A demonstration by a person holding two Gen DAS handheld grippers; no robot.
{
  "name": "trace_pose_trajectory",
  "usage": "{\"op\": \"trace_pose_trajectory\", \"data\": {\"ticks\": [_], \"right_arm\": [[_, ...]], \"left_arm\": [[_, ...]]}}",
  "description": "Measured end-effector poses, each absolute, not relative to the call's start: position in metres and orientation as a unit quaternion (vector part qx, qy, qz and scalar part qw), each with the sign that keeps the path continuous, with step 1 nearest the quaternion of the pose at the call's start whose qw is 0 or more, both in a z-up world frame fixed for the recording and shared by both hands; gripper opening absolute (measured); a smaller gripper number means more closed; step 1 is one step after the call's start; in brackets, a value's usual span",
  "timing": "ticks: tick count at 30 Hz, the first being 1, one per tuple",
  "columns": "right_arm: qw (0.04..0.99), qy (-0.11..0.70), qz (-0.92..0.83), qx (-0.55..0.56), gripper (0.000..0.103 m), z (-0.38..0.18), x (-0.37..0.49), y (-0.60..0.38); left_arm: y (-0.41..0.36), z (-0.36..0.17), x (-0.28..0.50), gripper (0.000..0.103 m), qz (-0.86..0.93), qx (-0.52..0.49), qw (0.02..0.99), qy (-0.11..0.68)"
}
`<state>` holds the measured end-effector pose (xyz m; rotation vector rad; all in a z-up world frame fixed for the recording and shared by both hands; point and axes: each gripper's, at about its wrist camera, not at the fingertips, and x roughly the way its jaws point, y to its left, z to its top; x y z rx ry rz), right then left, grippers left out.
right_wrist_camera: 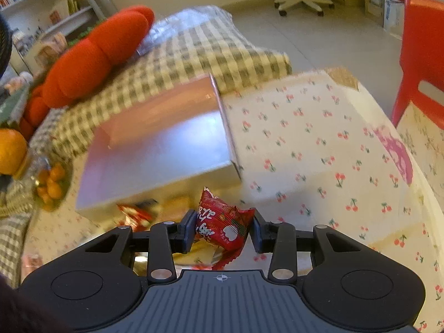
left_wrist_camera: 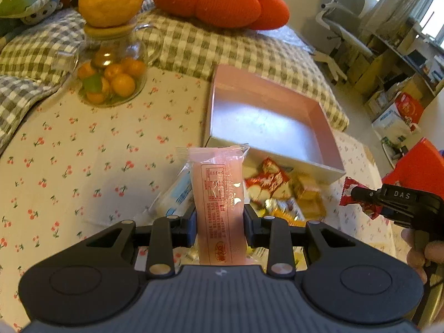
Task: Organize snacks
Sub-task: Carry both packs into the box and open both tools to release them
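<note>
My left gripper [left_wrist_camera: 219,217] is shut on a long pink snack packet [left_wrist_camera: 217,183] that stands upright between the pads, above the table. Just beyond it lies a pile of loose snacks [left_wrist_camera: 277,191] against the near wall of an open pink box [left_wrist_camera: 327,127], whose inside looks bare. In the right wrist view my right gripper [right_wrist_camera: 222,229] is shut on a crumpled red snack packet [right_wrist_camera: 220,219], lifted just in front of the box [right_wrist_camera: 155,144]. The left wrist view shows that right gripper [left_wrist_camera: 358,194] at the right edge with the red packet [left_wrist_camera: 347,191] at its tip.
A glass jar of small oranges [left_wrist_camera: 111,75] stands at the table's far left on the cherry-print cloth [left_wrist_camera: 69,166]. A red pumpkin cushion [left_wrist_camera: 222,0] lies on the checked blanket [left_wrist_camera: 194,44] behind the box. A red chair [right_wrist_camera: 421,55] stands to the right of the table.
</note>
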<state>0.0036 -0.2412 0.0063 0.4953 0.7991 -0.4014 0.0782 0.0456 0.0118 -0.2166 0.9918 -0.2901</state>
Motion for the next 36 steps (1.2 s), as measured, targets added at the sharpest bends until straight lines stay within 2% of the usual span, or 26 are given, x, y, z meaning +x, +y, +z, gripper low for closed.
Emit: {"op": "trace_pose_trajectory", "data": {"ticks": [12, 19, 25, 36], "right_arm": [[0.878, 0.365, -0.142, 0.277, 0.039, 0.006, 0.04, -0.23], [0.891, 0.335, -0.139, 0.274, 0.039, 0.009, 0.063, -0.239], [0.893, 0.332, -0.138, 0.27, 0.039, -0.006, 0.074, -0.246], [0.89, 0.348, -0.149, 0.256, 0.039, -0.023, 0.084, -0.256]], "left_arm": [[0.023, 0.004, 0.127, 0.03, -0.146, -0.112, 0.874, 0.451], [-0.001, 0.004, 0.164, 0.03, -0.16, -0.085, 0.889, 0.421], [-0.027, -0.008, 0.183, 0.03, -0.154, -0.019, 0.902, 0.402], [-0.033, -0.03, 0.197, 0.03, -0.128, 0.013, 0.898, 0.42]]}}
